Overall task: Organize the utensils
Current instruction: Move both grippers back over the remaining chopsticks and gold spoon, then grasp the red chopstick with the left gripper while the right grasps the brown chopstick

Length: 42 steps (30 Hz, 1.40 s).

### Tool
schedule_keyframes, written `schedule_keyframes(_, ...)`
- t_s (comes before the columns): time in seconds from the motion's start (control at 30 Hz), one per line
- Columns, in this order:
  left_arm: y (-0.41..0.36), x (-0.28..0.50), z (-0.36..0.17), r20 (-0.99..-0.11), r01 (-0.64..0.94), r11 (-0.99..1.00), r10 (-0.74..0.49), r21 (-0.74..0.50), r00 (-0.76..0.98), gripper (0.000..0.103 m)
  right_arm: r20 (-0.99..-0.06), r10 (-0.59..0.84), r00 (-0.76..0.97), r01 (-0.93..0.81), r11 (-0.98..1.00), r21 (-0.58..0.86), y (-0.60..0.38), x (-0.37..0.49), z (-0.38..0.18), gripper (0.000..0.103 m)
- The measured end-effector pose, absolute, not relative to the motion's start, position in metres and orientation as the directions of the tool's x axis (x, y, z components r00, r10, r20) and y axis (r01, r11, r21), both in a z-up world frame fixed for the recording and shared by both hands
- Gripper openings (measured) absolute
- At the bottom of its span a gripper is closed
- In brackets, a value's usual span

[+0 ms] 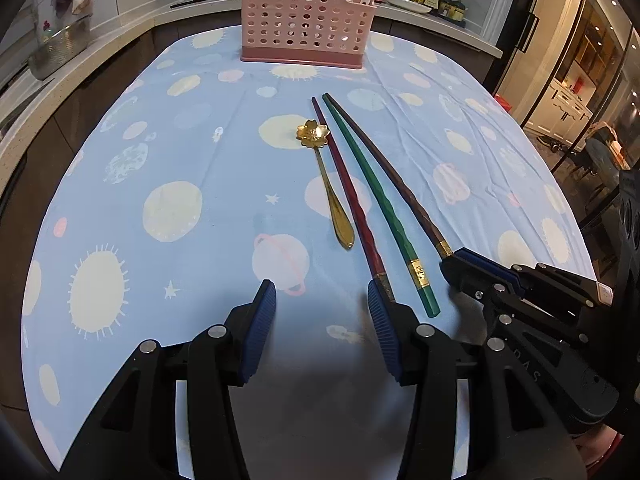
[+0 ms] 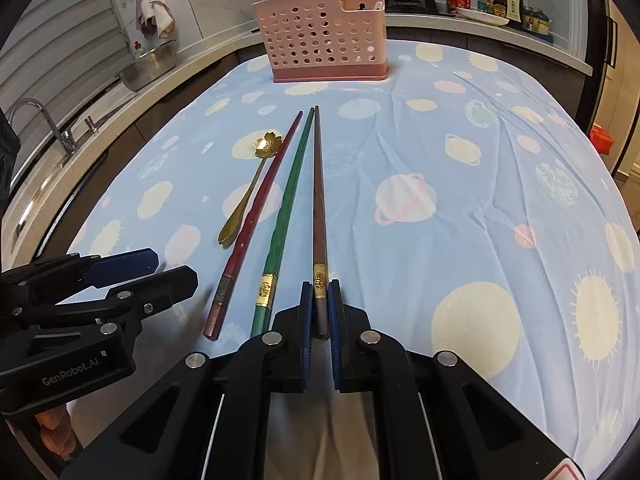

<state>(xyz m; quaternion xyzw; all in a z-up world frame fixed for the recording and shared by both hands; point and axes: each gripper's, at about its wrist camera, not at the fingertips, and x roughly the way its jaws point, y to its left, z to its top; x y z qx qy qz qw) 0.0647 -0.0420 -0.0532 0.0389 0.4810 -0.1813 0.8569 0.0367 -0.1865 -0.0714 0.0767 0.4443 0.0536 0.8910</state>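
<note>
The right gripper (image 2: 320,300) is clamped on the thick near end of the brown chopstick (image 2: 319,200), its blue pads pressing either side just behind the gold band. The left gripper (image 1: 322,304) stands open with nothing between its pads, its right pad just beside the near end of the red chopstick (image 1: 348,200).

3 chopsticks lie side by side on the planet-print tablecloth (image 2: 480,160), tips pointing far: red on the left, the green chopstick (image 2: 286,208) in the middle, brown on the right. The gold flower spoon (image 2: 248,188) lies left of the red one. The pink perforated utensil holder (image 2: 324,40) stands at the far edge.

The chopstick looks light, stiff and probably slick, so held by 1 end it may pivot; the faceted thick end gives the best purchase.
</note>
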Motion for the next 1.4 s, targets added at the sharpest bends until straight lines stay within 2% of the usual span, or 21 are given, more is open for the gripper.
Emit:
schedule_keyframes(0.33,-0.067,0.057,-0.063,-0.846,0.407,0.907,-0.299,-0.108,0.442,0.045,-0.787,0.164,0.595,0.006,0.978,0.208,-0.201,0.023,-0.070,0.007)
schedule_keyframes(0.43,-0.069,0.056,-0.064,-0.841,0.409,0.909,-0.285,-0.084,0.460,0.042,-0.786,0.168,0.595,0.009,0.977,0.215,-0.203,0.022,-0.070,0.007)
schedule_keyframes(0.6,-0.065,0.058,-0.064,-0.838,0.403,0.912,-0.277,-0.076,0.471,0.024,-0.786,0.171,0.594,0.007,0.976,0.217,-0.202,0.022,-0.071,0.007)
schedule_keyframes(0.67,-0.063,0.058,-0.064,-0.838,0.406,0.910,-0.286,-0.085,0.465,0.014,-0.785,0.173,0.594,0.005,0.976,0.219,-0.201,0.022,-0.070,0.007)
schedule_keyframes(0.73,-0.062,0.057,-0.065,-0.838,0.409,0.908,-0.293,-0.093,0.460,0.009,-0.784,0.175,0.595,0.004,0.975,0.220,-0.201,0.021,-0.069,0.007)
schedule_keyframes(1.1,-0.046,0.052,-0.043,-0.818,0.396,0.906,-0.337,-0.147,0.467,0.008,-0.757,0.171,0.631,0.001,0.975,0.221,-0.202,0.011,-0.048,0.007)
schedule_keyframes(1.4,-0.029,0.059,0.004,-0.750,0.377,0.909,-0.372,-0.177,0.547,0.008,-0.676,0.156,0.720,0.008,0.972,0.234,-0.216,0.011,-0.001,0.007)
